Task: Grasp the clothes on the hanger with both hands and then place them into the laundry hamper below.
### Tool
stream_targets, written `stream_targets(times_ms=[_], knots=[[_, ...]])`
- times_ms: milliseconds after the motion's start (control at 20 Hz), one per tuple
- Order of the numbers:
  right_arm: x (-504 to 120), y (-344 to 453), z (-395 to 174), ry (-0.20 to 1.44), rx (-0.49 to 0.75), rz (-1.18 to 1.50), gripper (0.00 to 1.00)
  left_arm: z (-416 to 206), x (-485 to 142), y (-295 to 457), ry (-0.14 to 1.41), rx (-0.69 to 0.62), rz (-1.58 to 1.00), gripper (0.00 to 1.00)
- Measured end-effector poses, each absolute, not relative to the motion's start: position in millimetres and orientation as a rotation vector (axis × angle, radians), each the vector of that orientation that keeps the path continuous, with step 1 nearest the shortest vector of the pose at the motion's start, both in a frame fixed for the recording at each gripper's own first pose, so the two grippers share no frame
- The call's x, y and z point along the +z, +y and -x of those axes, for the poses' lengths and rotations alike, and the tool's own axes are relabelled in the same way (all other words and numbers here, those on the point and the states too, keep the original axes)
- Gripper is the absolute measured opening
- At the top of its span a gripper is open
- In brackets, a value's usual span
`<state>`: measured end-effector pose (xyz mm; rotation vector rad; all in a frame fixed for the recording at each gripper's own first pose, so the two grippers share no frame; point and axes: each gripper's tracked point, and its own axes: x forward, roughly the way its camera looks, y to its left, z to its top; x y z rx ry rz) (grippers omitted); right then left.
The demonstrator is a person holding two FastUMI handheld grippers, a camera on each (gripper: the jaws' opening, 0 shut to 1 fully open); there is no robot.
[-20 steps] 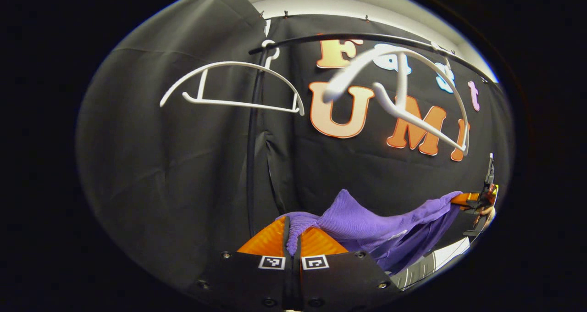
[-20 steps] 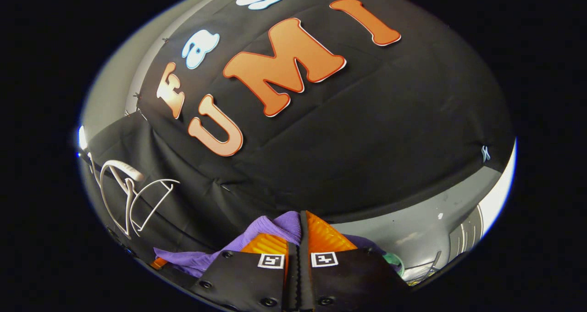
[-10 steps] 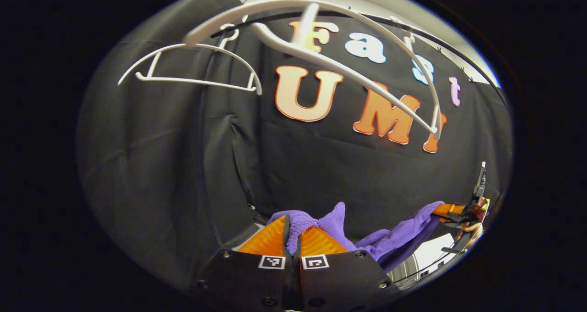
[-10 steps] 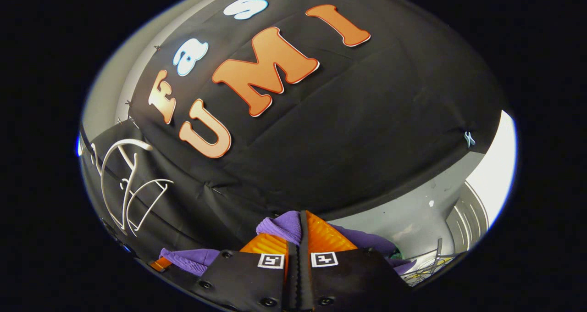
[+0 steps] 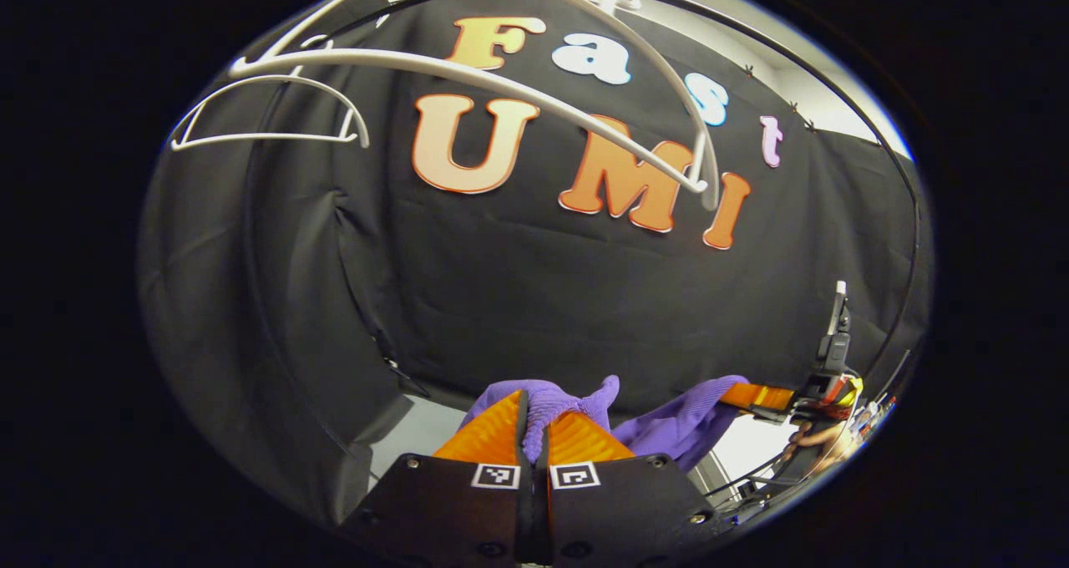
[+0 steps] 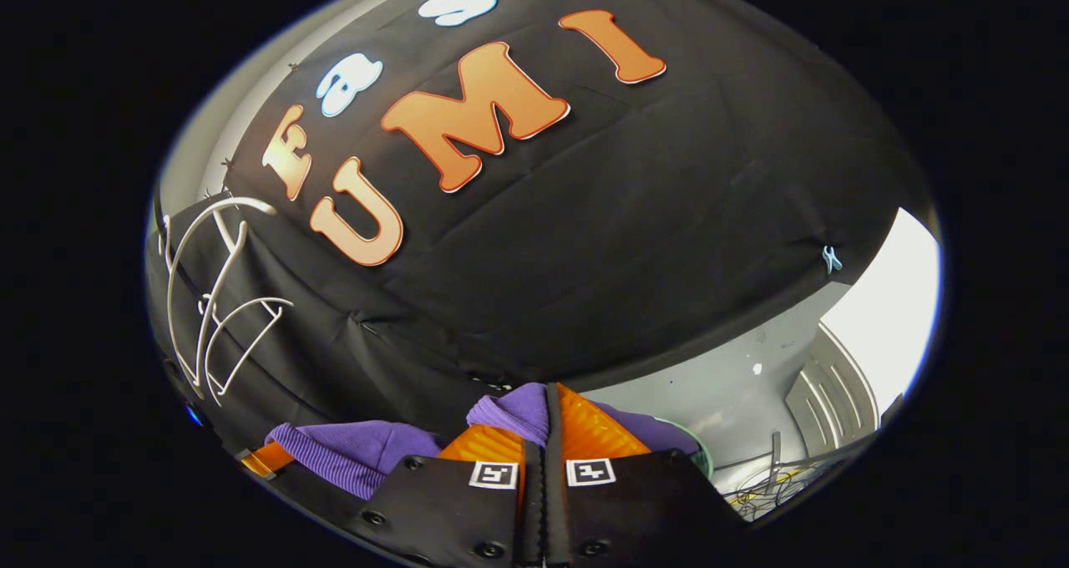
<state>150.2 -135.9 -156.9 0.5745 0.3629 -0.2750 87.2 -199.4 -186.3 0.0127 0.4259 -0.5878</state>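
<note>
The left tool (image 5: pixel 532 422) is seen pressed together on a fold of the purple garment (image 5: pixel 668 422), and the right tool (image 6: pixel 547 422) is likewise pinched on its other end, so the cloth is slung between them, clear of the white hangers (image 5: pixel 468 75) overhead. A thin fold could be pulled out of either pinch if the tools were drawn apart. A wire rim (image 6: pixel 777 480), judged to be the hamper, lies low beside the right tool; trailing cloth could be snagged there. Open room is left below.

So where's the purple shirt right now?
The purple shirt is off the white hangers, stretched between the left gripper and right gripper, both clamped on it.
</note>
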Motion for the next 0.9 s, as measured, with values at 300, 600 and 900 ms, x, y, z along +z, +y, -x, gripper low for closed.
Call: stream_targets(times_ms=[300,600,900], knots=[[-168,-99,-146,0.396,-0.269,-0.461,0.08,-78,-212,-228,0.467,-0.658,-0.025,0.00],[-223,-84,-136,0.497,-0.291,-0.411,0.08,-68,-256,-235,0.607,-0.650,-0.080,0.00],[-306,-84,-125,0.649,-0.356,-0.376,0.08,-59,-287,-230,0.786,-0.612,-0.195,0.00]])
